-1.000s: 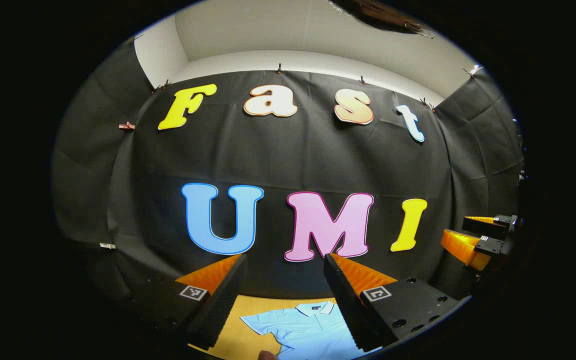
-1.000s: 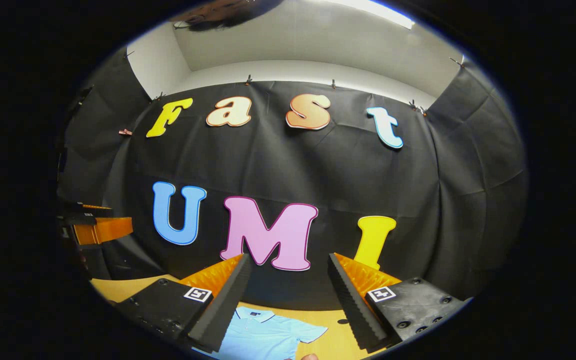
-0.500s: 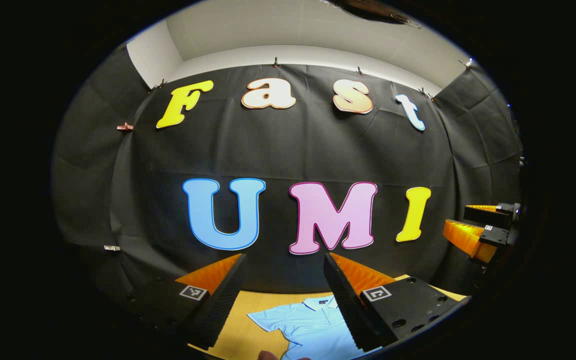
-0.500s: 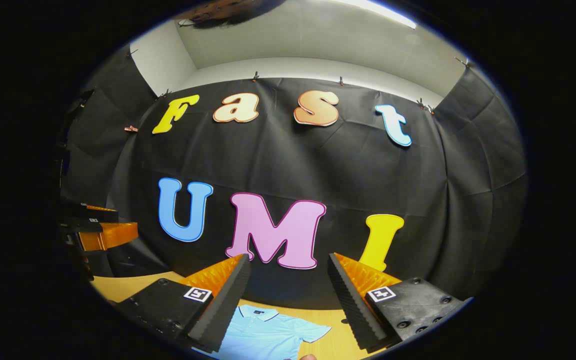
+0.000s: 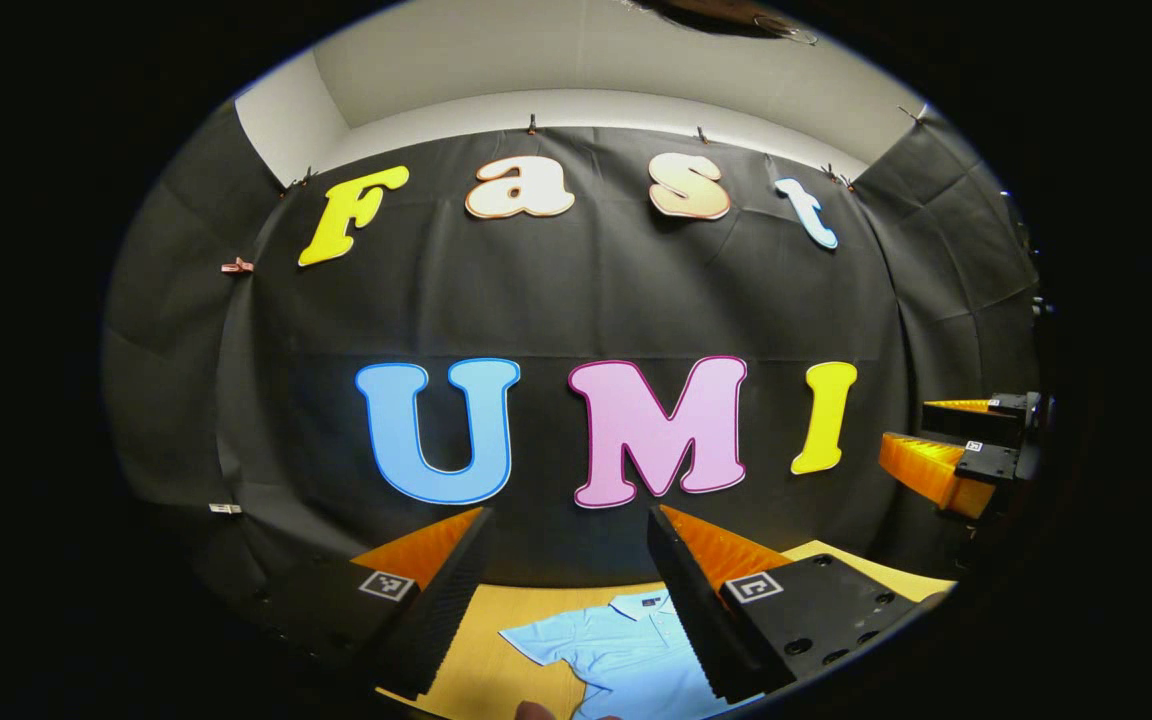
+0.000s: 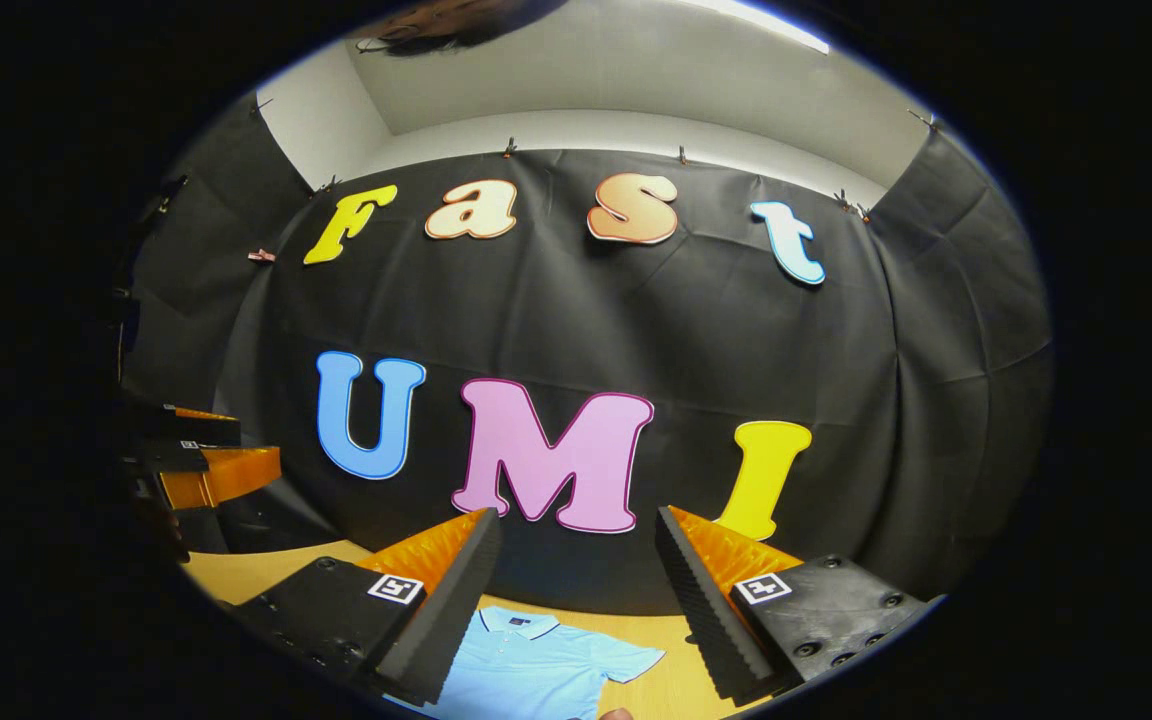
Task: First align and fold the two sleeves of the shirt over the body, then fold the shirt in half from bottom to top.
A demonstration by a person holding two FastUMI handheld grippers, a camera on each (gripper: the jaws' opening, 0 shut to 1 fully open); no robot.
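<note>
Left gripper view: light-blue shirt (image 5: pixel 616 650) flat on desk (image 5: pixel 496 625), sleeves unfolded. Both grippers high, jaws apart, empty. Risk: descending unevenly, sleeves fold misaligned.

Your shirt (image 5: pixel 616 645) lies flat on the table (image 5: pixel 496 620), collar toward the far wall (image 5: pixel 576 290), which stands behind the table's far edge. Your left gripper (image 5: pixel 566 530) sits above the near side, fingers apart, the shirt below and between them. Your right gripper (image 6: pixel 576 530) sits likewise to its right, its fingers also spread. Each gripper appears at the edge of the other's view.
</note>
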